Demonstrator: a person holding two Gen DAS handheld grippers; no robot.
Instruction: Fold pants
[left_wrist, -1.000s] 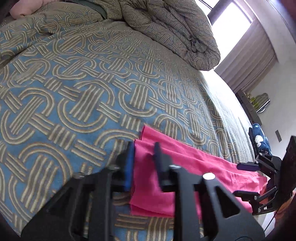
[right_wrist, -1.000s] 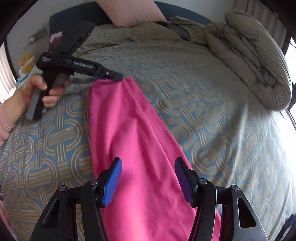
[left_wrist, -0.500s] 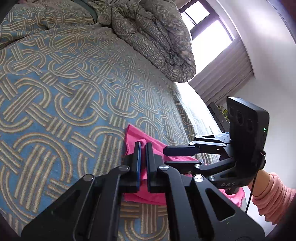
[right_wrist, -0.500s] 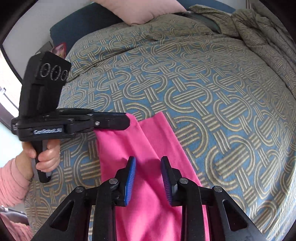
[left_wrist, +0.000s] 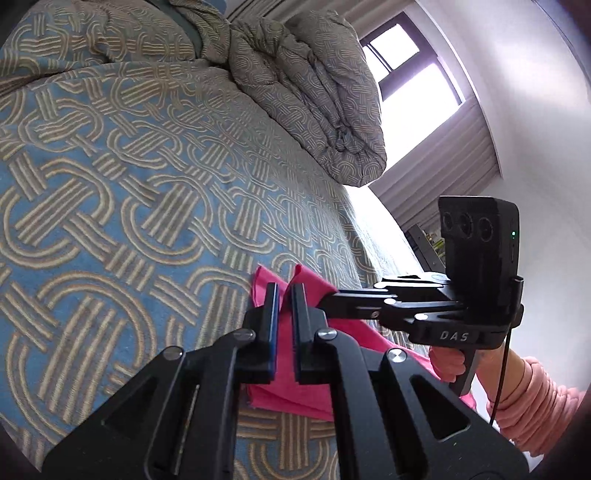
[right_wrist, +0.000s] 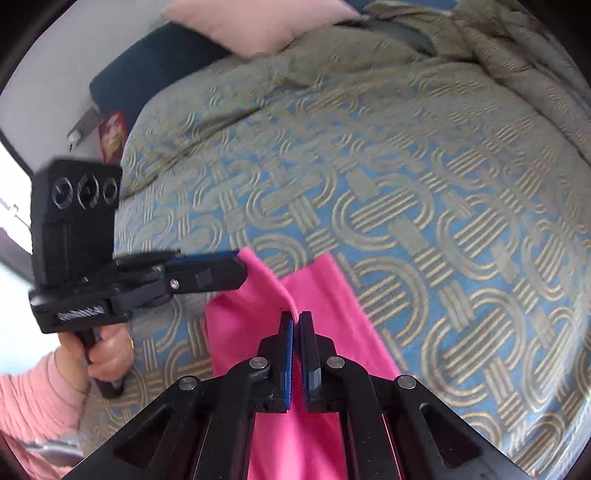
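**Second grip taken on the trouser end**

On patterned bedspread (right_wrist: 424, 229), pink pants (right_wrist: 332, 295) spread lengthwise, far end near bed centre. Right gripper (right_wrist: 295, 325), wide apart a second ago, now clamped on a raised pleat; left gripper (left_wrist: 282, 295) pinched on the neighbouring corner as before. Both corners secured: ready for lifting and folding over.

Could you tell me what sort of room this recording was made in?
Most likely a bedroom: the work surface is a bed with a blue and tan woven-pattern bedspread, a bunched-up matching duvet on it, and a pale pink pillow against a dark headboard.
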